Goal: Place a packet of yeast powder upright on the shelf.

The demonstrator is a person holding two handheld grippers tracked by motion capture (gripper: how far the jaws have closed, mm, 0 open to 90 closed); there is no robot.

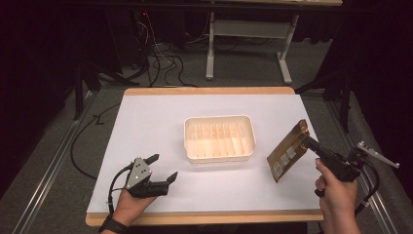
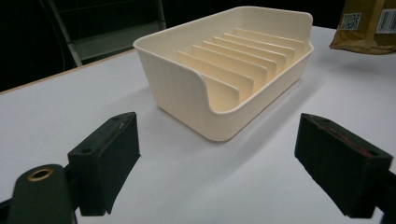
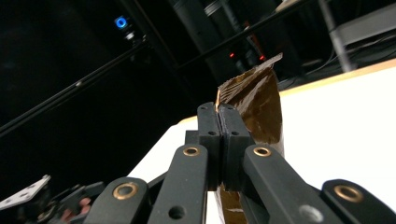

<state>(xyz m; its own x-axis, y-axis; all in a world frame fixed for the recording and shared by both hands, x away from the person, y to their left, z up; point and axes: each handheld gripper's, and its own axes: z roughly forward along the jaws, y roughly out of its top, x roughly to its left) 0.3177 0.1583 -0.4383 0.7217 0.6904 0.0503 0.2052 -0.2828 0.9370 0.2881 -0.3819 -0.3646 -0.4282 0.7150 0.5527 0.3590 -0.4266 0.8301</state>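
- Off the tabletop's (image 1: 146, 122) right side, brown packet (image 1: 288, 151) hangs tilted, pinched in the right tongs (image 1: 308, 141).
- Slotted cream tray (image 1: 219, 138) sits to its left, mid-tabletop; slots run crosswise.
- Left tongs (image 1: 163, 168) rest spread wide, empty, pointing at it.

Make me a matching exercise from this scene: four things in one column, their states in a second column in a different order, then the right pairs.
Things:
1. left hand-held gripper
2. right hand-held gripper
3. cream slotted tray
4. brown padded envelope

States:
A. resting on the middle of the white table, nothing in its slots
B. jaws apart, nothing between them
C. held tilted in the air at the table's right edge
D. jaws closed on an edge of brown paper

Pairs: 1-B, 2-D, 3-A, 4-C
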